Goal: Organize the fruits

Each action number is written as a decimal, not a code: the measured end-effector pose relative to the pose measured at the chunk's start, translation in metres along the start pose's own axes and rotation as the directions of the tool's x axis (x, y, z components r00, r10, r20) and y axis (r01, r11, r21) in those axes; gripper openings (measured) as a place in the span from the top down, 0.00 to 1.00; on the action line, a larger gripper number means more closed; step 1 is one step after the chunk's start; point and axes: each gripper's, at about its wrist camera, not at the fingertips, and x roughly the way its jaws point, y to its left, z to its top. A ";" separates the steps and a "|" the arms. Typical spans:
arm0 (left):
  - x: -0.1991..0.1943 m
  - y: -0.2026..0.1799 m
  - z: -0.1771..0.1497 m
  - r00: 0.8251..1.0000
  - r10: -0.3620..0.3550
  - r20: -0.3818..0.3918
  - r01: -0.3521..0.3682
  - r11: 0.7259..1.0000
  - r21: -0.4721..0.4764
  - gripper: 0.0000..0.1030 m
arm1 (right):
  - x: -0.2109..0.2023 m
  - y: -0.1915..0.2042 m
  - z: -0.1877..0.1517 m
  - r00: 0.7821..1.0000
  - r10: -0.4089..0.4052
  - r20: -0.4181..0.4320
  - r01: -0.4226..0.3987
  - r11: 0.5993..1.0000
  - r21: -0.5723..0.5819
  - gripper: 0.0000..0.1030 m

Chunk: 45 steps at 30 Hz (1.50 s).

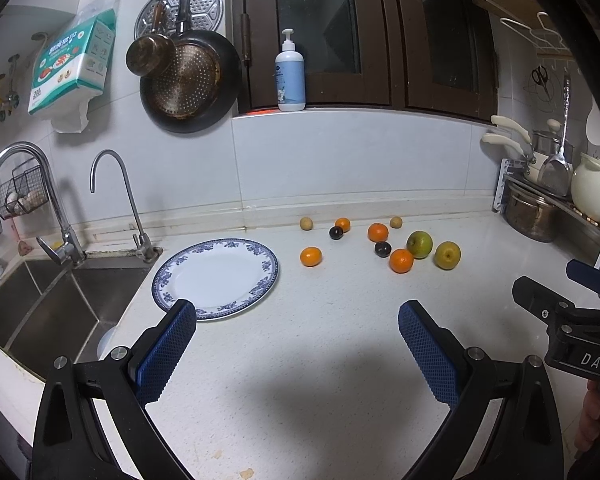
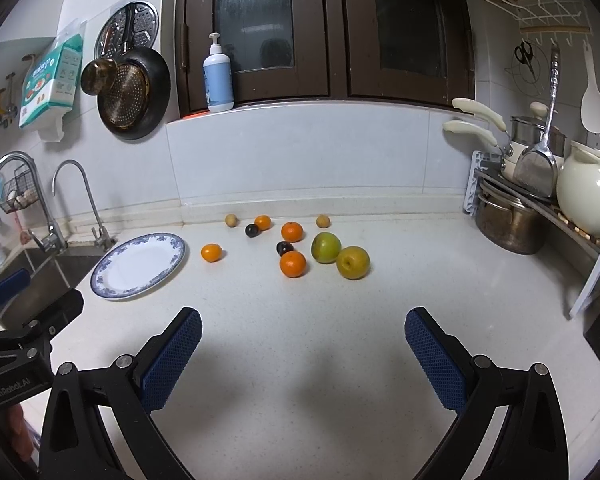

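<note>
Both grippers, left gripper and right gripper, hover wide apart and unloaded above the counter. Fruits lie scattered near the backsplash: oranges, two green apples, dark plums. Plate sits bare beside the sink.

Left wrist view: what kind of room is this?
A home kitchen, almost certainly. A steel sink with two faucets sits at the counter's left, pans hang on the tiled wall, and pots stand on a rack at right. Loose fruit and a plate lie on the white counter.
</note>
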 end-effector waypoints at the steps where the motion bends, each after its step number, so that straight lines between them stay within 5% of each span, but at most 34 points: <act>1: 0.001 0.000 0.000 1.000 0.001 -0.002 -0.001 1.000 0.000 0.00 | 0.000 0.000 0.000 1.000 0.001 -0.002 -0.001 1.000 -0.001 0.01; 18: 0.031 0.014 -0.001 0.997 -0.064 -0.031 0.064 0.998 0.019 0.01 | 0.024 0.013 0.004 0.998 -0.004 -0.057 0.003 1.000 -0.019 0.01; 29: 0.089 0.021 0.024 0.990 -0.127 -0.060 0.132 0.987 0.092 0.10 | 0.069 0.026 0.023 0.998 -0.031 -0.060 0.030 0.999 -0.010 0.01; 45: 0.207 0.020 0.058 0.943 -0.288 -0.165 0.314 0.935 0.162 0.19 | 0.167 0.039 0.056 0.986 -0.042 -0.161 0.040 0.999 -0.015 0.08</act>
